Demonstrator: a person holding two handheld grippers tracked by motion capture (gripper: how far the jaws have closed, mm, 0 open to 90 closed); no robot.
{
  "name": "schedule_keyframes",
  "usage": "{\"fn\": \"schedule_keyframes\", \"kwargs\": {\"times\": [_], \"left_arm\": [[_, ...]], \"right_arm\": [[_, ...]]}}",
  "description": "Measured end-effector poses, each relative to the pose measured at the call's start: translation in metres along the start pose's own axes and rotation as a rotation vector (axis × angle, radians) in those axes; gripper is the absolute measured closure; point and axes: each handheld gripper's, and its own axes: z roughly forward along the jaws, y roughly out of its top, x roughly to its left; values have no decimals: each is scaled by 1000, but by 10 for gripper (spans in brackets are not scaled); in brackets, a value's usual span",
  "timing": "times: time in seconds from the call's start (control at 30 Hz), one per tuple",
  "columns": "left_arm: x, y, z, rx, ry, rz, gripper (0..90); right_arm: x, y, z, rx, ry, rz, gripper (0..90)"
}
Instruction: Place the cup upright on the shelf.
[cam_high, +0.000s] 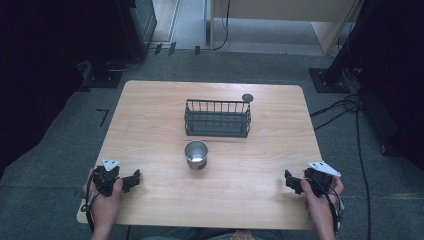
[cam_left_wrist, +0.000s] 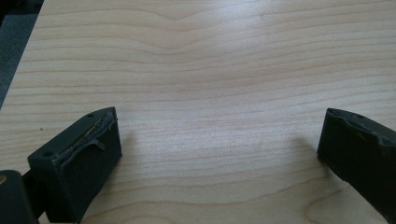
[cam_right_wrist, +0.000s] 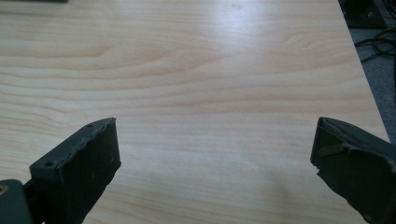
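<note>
The cup (cam_high: 196, 154) stands mid-worktop (cam_high: 150, 110) just before the wire basket (cam_high: 217, 118), well apart from the left gripper (cam_high: 134, 181) and right gripper (cam_high: 290, 181), both spread and empty, so a careless reach could tip it.

Silver metal cup (cam_high: 196, 154), black wire basket (cam_high: 217, 118), pale wood-grain table (cam_high: 150, 125), grey carpet floor (cam_high: 60, 150)
</note>
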Motion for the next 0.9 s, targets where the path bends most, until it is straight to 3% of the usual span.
{"fn": "schedule_keyframes", "kwargs": {"times": [0.3, 0.43, 0.9], "left_arm": [[0, 0, 0, -2, 3, -5, 0], [-1, 0, 0, -2, 5, -6, 0], [-1, 0, 0, -2, 4, -6, 0]], "right_arm": [[21, 21, 0, -14, 63, -26, 10], [34, 32, 2, -27, 94, -60, 10], [100, 53, 13, -41, 246, -120, 10]]}}
